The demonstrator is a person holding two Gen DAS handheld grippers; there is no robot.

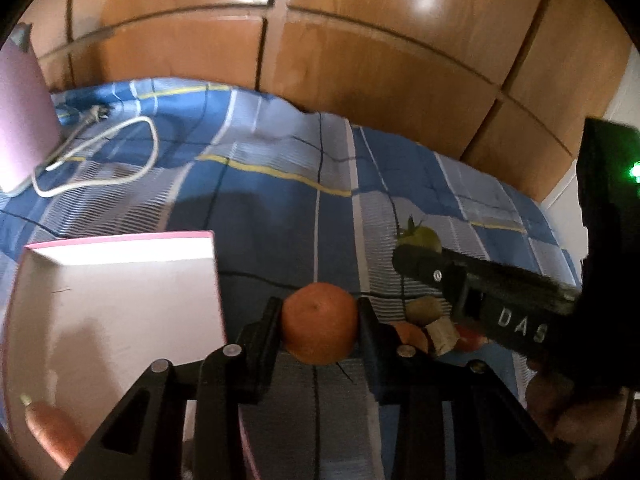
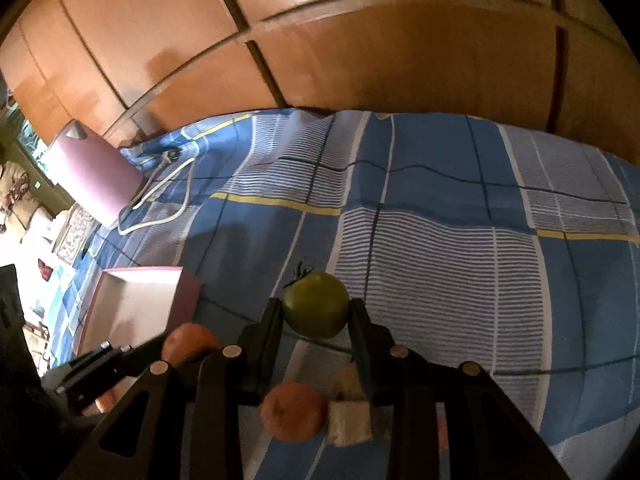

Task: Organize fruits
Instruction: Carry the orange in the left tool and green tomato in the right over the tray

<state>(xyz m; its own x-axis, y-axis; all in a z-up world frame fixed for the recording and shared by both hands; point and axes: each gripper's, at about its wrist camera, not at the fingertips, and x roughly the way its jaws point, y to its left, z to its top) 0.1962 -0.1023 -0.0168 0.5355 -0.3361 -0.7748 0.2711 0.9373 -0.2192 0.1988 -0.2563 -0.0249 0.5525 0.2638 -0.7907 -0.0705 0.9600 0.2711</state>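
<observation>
Over on the far left, a pink laptop (image 1: 20, 136) sits on the blue checked bedspread (image 1: 280, 208), with a white cable (image 1: 120, 148) looped just beside it. Next along, a shallow pink-edged box (image 1: 120, 312) lies open, a carrot (image 1: 52, 432) resting in its near corner. Now the left gripper (image 1: 319, 322) — its jaws are pinching an orange (image 1: 319, 328) from both sides, right beside the box's edge, and whether the fruit has left the bedspread I can't tell. Just to the right, a small cluster on the cloth: a second orange (image 2: 292, 412), a pale cube-shaped piece (image 2: 350, 422), a brownish lump (image 1: 424, 310) touching it and a blurred red piece (image 1: 470, 338) past the cube. Then the right gripper (image 2: 316, 312), jaws closed against a green tomato (image 2: 316, 310), its stem pointing away toward the wooden wardrobe doors (image 2: 400, 40). A hand (image 1: 576, 416) is just visible under the right gripper's body. Rightward, only more bedspread.
</observation>
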